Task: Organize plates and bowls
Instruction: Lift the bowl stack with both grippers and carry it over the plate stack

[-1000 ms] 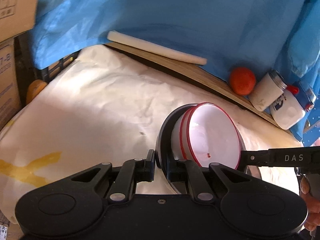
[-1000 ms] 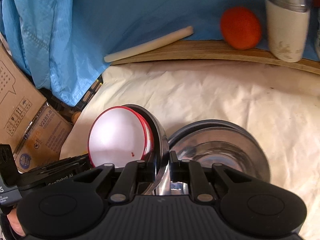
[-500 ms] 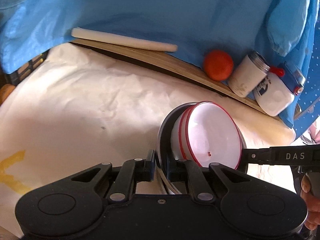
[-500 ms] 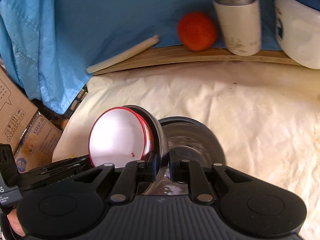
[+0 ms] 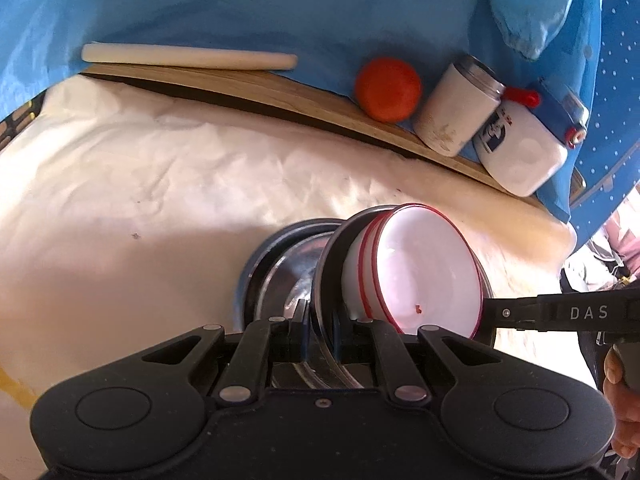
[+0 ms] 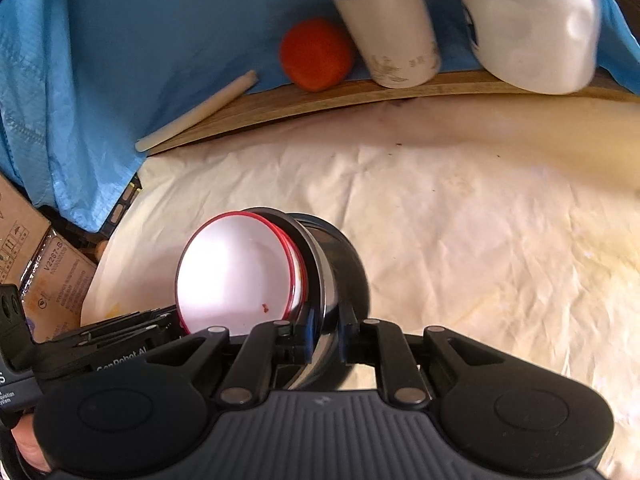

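A steel bowl holding nested white bowls with red rims hangs tilted above the cream cloth. My left gripper is shut on the steel bowl's near rim. From the opposite side my right gripper is shut on the same steel bowl's rim, with the white bowls to its left. A second steel bowl rests on the cloth right under the held stack and shows behind it in the right wrist view. Each gripper appears in the other's view: the right one, the left one.
Along the back, a wooden board carries a white rod, an orange ball, a white tumbler and a white jug against blue sheeting. Cardboard boxes stand past the cloth's left edge.
Both grippers carried the bowl stack toward the tumbler and jug end of the table. The stack now hangs over the second steel bowl, which has come into the left wrist view.
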A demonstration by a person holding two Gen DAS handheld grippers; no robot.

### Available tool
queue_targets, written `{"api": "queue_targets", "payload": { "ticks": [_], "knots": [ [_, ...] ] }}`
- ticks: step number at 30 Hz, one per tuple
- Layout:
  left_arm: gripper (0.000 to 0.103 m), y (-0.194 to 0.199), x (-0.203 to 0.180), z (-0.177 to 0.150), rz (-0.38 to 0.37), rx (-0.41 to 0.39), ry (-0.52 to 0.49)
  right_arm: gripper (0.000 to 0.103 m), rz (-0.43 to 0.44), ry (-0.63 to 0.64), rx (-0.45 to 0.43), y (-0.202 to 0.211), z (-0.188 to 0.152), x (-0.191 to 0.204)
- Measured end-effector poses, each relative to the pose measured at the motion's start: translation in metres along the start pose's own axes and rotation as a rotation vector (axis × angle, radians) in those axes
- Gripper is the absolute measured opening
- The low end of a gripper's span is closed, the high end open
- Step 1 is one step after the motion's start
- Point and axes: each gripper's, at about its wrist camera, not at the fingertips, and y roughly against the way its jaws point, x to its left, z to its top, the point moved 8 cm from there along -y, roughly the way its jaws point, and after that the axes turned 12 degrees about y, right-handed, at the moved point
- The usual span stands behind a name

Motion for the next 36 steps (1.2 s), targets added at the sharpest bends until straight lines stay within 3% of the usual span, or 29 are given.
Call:
{"api": "queue_targets", "payload": {
  "ticks": [36],
  "knots": [
    [0.009,-0.017,0.008,-0.008,0.027,0.036,-0.014,0.014,-0.005,0.008,0.028,-0.013,0.000,-0.005]
  ]
}}
